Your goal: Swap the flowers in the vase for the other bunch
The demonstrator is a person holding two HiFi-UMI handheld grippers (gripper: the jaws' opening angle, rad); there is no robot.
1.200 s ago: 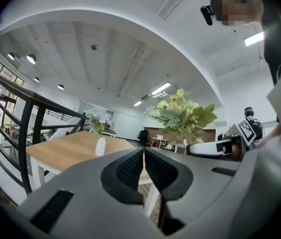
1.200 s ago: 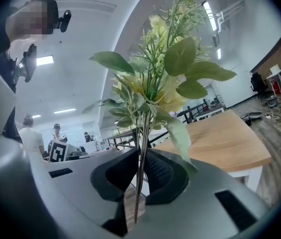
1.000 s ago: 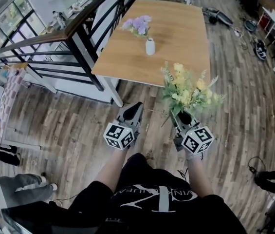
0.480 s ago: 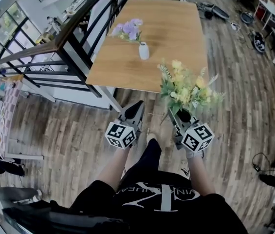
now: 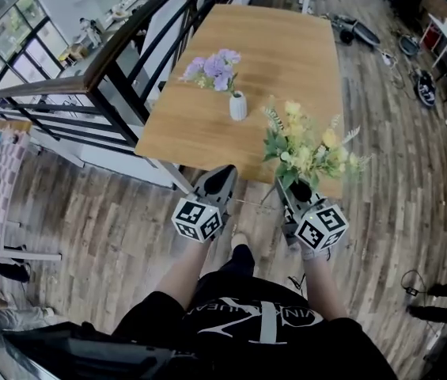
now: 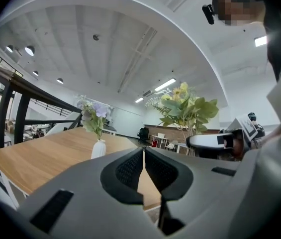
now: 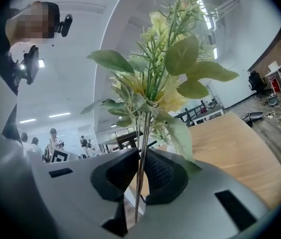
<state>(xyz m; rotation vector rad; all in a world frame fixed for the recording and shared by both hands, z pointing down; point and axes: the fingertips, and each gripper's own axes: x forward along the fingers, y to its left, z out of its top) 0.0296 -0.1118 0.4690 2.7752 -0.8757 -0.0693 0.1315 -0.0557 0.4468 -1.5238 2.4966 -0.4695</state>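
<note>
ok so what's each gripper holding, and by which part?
Right gripper is shut on the yellow bunch, by its stems, below the leaves. Left gripper is shut, empty.

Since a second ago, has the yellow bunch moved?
Yes. The yellow bunch, in the right gripper, has come closer to the wooden table, now reaching farther over its near edge.

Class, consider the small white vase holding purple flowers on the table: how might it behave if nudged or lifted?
The vase looks narrow and upright, with purple flowers leaning well to one side, so it probably tips easily. It seems small, so likely light. Its smooth white body may be slippery.
</note>
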